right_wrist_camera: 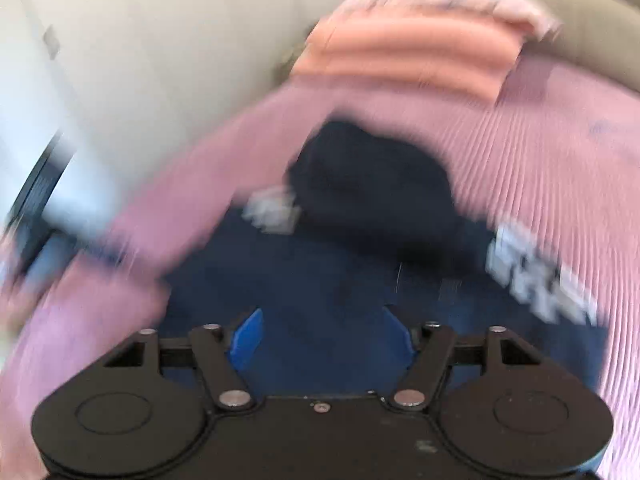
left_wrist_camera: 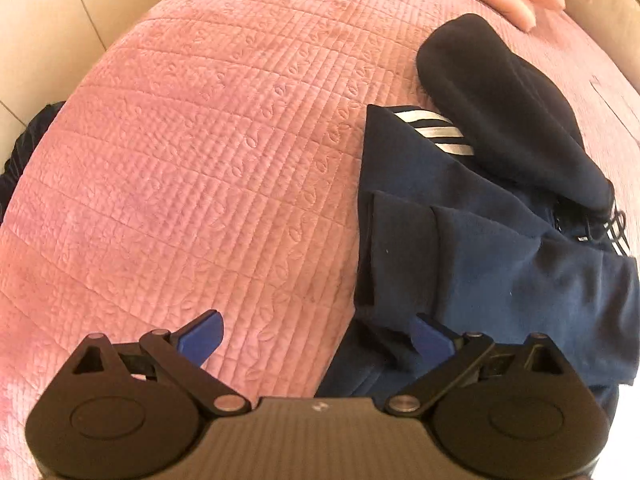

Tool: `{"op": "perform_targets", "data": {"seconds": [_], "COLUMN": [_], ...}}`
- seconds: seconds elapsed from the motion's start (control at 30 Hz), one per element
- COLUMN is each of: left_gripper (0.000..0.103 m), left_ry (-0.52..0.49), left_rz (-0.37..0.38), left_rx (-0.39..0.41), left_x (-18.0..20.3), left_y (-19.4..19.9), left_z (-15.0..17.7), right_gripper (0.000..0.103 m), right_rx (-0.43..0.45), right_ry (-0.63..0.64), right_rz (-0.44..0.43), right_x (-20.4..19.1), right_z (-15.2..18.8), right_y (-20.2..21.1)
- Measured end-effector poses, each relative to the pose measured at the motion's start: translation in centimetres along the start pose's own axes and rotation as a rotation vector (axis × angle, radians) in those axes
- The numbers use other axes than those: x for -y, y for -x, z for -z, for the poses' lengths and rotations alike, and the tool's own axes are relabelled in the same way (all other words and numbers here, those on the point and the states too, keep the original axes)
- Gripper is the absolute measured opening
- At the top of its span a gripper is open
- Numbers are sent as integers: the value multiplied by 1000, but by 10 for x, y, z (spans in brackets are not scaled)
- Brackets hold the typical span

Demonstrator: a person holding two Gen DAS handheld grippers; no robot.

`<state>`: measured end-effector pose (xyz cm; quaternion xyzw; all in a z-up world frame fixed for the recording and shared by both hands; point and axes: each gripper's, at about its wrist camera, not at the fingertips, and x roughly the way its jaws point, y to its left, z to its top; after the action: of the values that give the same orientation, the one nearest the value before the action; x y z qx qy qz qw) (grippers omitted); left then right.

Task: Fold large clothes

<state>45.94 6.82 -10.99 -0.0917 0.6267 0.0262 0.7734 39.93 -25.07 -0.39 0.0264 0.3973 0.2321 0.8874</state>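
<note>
Fingers point(left_wrist_camera: 430, 334) of both grippers spread, empty — navy hoodie point(left_wrist_camera: 500, 240) on pink quilt point(left_wrist_camera: 200, 160), pillow point(right_wrist_camera: 408, 56) behind.

A navy blue fleece hooded jacket with white sleeve stripes point(left_wrist_camera: 480, 232) lies partly folded on the pink quilted bedspread point(left_wrist_camera: 192, 168), its darker hood point(left_wrist_camera: 504, 112) spread flat beyond the folded sleeves.

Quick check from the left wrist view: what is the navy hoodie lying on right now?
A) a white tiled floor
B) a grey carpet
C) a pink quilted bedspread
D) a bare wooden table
C: the navy hoodie with its white stripes lies partly folded on the pink quilted bedspread.
</note>
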Motion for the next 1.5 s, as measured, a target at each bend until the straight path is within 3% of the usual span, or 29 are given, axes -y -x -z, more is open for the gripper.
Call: {"op": "perform_targets", "data": {"seconds": [0.1,0.23,0.3,0.4,0.47,0.5,0.53,0.57,0.67,0.73,0.8,0.83,0.9,1.0,1.07,1.13,1.23,1.3,1.37,1.43,1.5], "left_gripper": [101,101,101,101,101,101,101,100,97,97,97,97,97,97,99,102,103,103,95,94,94], "left_ry": [4,6,15,39,52,60,67,75,105,121,120,114,94,105,124,126,76,55,62,77,92], "left_rz": [8,38,61,80,89,92,94,94,98,118,141,136,122,130,176,231,320,361,355,377,406], "left_rx": [-19,-27,-36,-52,-61,-64,-68,-72,-67,-46,-12,6,54,132,161,180,165,121,50,13,-5], "left_x": [-2,-8,-14,-22,-29,-33,-37,-44,-62,-74,-83,-84,-82,-75,-70,-60,-30,-5,10,22,30], "left_y": [-2,-5,-10,-17,-20,-22,-24,-26,-24,-14,-2,5,21,48,60,66,51,24,-3,-22,-30], "left_z": [5,17,22,34,42,45,47,51,55,56,51,47,39,21,12,4,-5,-11,-18,-23,-28], "right_gripper": [84,85,85,84,79,59,10,10,10,10,10,12,12,24,87,91,91,92,92,92,92], "right_rx": [22,-71,-149,-201,-274,-276,-254,-222,-64,86,232,267,254,69,-95,-180,-247,-258,-244,-192,-143], "right_ry": [70,130,176,223,181,177,184,161,61,71,175,245,387,486,560,573,383,186,-85,-393,-594], "right_rz": [30,103,140,331,349,348,376,388,301,220,150,119,-5,-184,-209,-180,-176,-105,-88,-150,-190], "right_x": [-16,-36,-47,-51,-40,-38,-36,-33,-19,-16,-18,-22,-29,-34,-34,-25,-4,15,34,57,67], "right_z": [-55,-101,-108,-107,-105,-104,-102,-103,-110,-118,-119,-117,-107,-70,-27,10,42,59,79,92,105], "right_y": [-64,-174,-215,-258,-283,-288,-286,-281,-236,-186,-117,-93,-45,-1,14,26,36,28,17,-4,-25]}}
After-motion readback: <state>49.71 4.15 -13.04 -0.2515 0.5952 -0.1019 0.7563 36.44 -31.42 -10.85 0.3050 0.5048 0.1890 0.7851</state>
